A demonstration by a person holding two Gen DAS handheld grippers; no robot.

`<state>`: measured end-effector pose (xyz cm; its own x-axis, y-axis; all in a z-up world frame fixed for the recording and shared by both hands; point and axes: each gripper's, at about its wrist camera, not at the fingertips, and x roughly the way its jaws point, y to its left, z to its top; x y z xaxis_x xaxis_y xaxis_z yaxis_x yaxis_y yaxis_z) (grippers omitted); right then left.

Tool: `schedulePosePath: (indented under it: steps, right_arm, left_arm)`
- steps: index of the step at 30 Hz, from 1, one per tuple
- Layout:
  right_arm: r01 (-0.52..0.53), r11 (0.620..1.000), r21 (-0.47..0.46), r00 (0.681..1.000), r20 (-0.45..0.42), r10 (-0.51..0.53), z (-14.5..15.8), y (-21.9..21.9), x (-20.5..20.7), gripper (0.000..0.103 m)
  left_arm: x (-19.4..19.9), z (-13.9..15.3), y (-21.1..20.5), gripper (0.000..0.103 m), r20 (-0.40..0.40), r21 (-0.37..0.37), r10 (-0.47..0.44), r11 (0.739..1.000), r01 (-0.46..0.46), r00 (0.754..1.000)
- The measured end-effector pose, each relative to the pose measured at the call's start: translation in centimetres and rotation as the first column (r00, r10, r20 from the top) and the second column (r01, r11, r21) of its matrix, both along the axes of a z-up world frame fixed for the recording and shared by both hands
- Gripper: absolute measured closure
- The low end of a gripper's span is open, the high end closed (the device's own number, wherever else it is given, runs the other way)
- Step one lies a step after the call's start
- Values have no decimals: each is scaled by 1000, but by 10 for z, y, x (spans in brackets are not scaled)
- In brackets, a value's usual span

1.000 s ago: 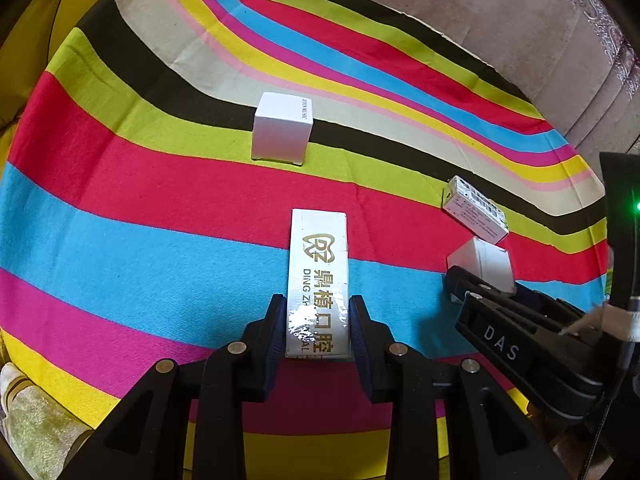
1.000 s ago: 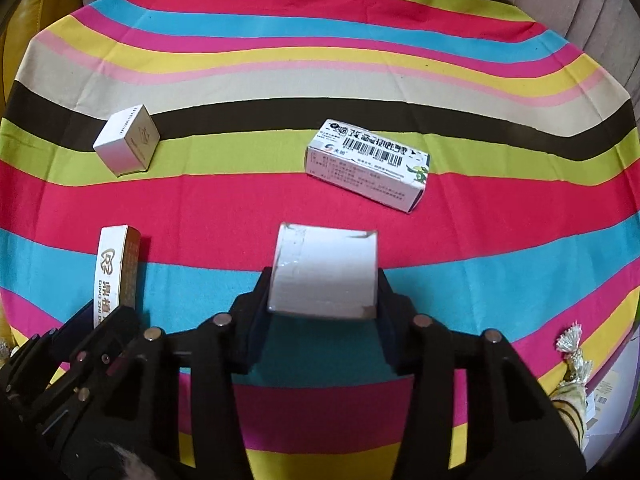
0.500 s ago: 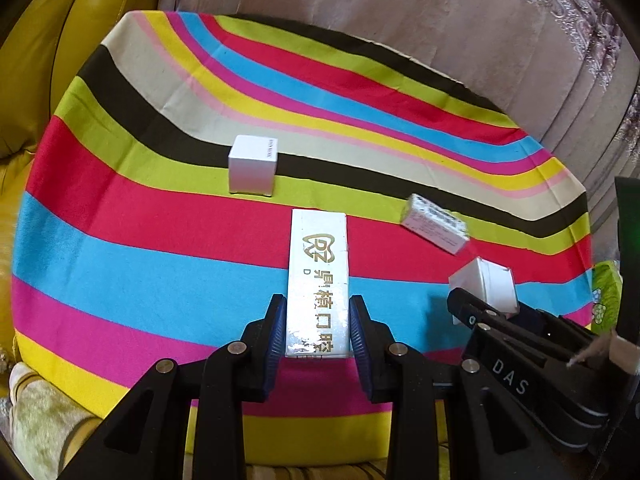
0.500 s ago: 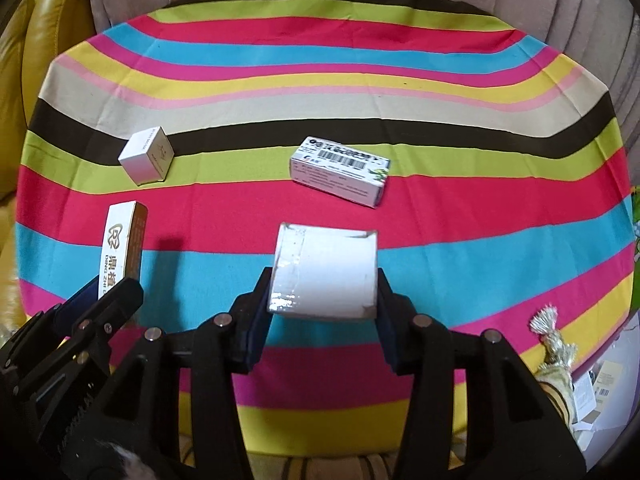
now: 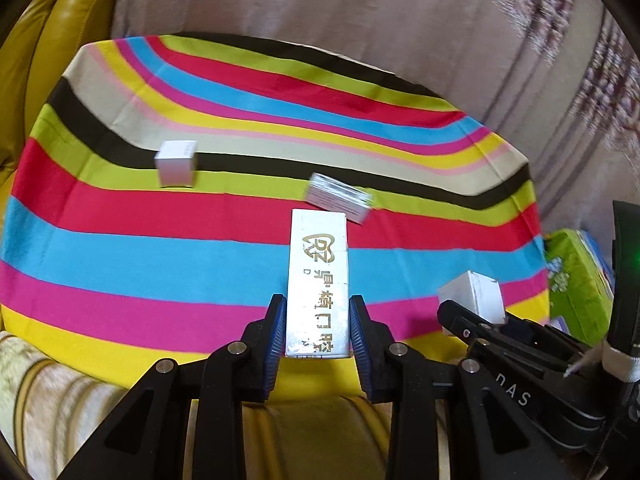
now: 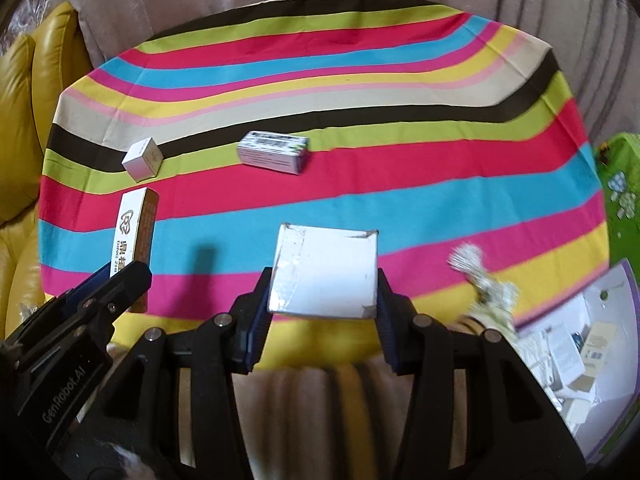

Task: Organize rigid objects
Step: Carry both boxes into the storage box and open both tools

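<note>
Bright, warm daylight floods the rainbow-striped tablecloth (image 5: 200, 240), its colours saturated. Glare bleaches the near end of the long white gold-lettered box (image 5: 318, 280) and the taped edge of the square white carton (image 6: 326, 272). A short dark shadow (image 6: 204, 258) falls on the blue stripe. Fisheye curvature bends the stripes; black vignetting rings both views. Motion blur smears the beige patterned curtain (image 5: 560, 40) and the barcode-printed box (image 5: 340, 198).
</note>
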<state>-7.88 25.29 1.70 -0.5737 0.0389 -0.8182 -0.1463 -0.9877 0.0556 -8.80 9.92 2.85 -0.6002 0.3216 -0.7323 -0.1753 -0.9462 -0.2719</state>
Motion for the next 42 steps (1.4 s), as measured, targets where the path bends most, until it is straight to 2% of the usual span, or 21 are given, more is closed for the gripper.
schedulePosePath:
  steps: [12, 22, 31, 42]
  right_arm:
    - [112, 994, 9, 993, -24, -112, 14, 75, 66, 53]
    - [200, 979, 36, 980, -22, -199, 15, 129, 109, 53]
    - [310, 949, 61, 951, 8, -311, 6, 185, 139, 53]
    - [378, 924, 56, 924, 46, -381, -6, 218, 158, 51]
  left_arm:
    - [38, 12, 63, 70, -16, -32, -135, 990, 134, 991]
    - [65, 12, 111, 70, -1, -30, -258, 966, 258, 966]
    - [83, 9, 146, 70, 9, 15, -375, 927, 375, 927]
    - [106, 3, 187, 68, 23, 51, -532, 846, 531, 846]
